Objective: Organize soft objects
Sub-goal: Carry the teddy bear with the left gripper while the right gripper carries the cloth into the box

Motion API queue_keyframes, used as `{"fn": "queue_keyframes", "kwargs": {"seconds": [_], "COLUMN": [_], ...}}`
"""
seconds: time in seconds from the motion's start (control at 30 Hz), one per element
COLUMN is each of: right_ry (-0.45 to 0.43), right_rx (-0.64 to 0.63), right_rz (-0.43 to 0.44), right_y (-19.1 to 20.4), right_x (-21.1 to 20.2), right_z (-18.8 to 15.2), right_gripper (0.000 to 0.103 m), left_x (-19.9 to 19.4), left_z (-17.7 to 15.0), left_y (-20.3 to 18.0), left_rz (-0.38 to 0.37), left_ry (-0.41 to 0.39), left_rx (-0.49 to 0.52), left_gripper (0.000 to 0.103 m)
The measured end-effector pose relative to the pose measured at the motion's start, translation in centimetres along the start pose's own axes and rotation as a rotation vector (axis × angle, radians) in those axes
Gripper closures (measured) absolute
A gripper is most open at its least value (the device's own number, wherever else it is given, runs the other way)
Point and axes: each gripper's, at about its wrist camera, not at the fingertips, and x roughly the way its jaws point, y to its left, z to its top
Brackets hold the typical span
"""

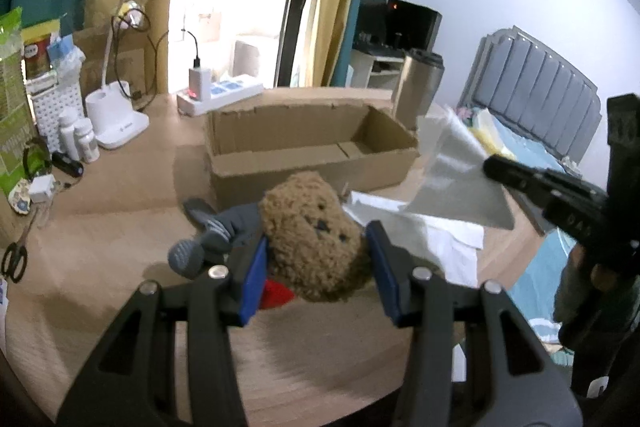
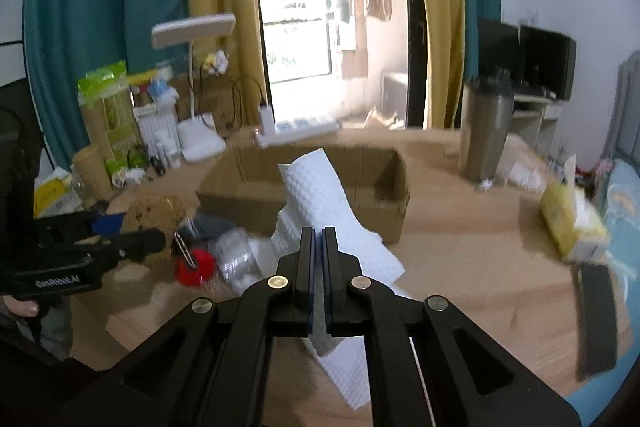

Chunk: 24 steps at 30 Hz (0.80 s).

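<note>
Plush bear [image 1: 316, 243], brown and curly, sat pinched at the head between the blue pads of the left tongs [image 1: 318, 269], near the desk [image 1: 100, 259] edge. Right tongs [image 2: 319, 259] were clamped on a white quilted cloth [image 2: 316, 195], lifted above the desk. Farther off stood an open cardboard box [image 1: 308, 143], then a steel tumbler [image 2: 486, 131] at far right.

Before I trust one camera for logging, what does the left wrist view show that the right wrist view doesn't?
Left wrist only: scissors at the desk edge and the bed's grey headboard. Right wrist only: a yellow tissue box. Both: the cardboard box, the plush bear between the left claw pads, and the white cloth pinched by the right claw.
</note>
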Motion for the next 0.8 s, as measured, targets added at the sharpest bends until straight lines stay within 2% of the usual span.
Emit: {"fn": "queue_keyframes", "kwargs": {"seconds": [0.4, 0.8], "right_ry": [-0.074, -0.09], "right_rx": [-0.039, -0.044], "right_rz": [-0.018, -0.017], "right_y": [-0.5, -2.2], "right_x": [-0.6, 1.0], "right_z": [4.1, 6.3], "right_gripper": [0.099, 0.099], "left_x": [-1.1, 0.0], "left_z": [3.2, 5.8], "left_y": [0.8, 0.9], "left_rz": [0.014, 0.024], "left_ry": [-0.081, -0.116], "left_rx": [-0.011, -0.004], "left_gripper": [0.054, 0.054]}}
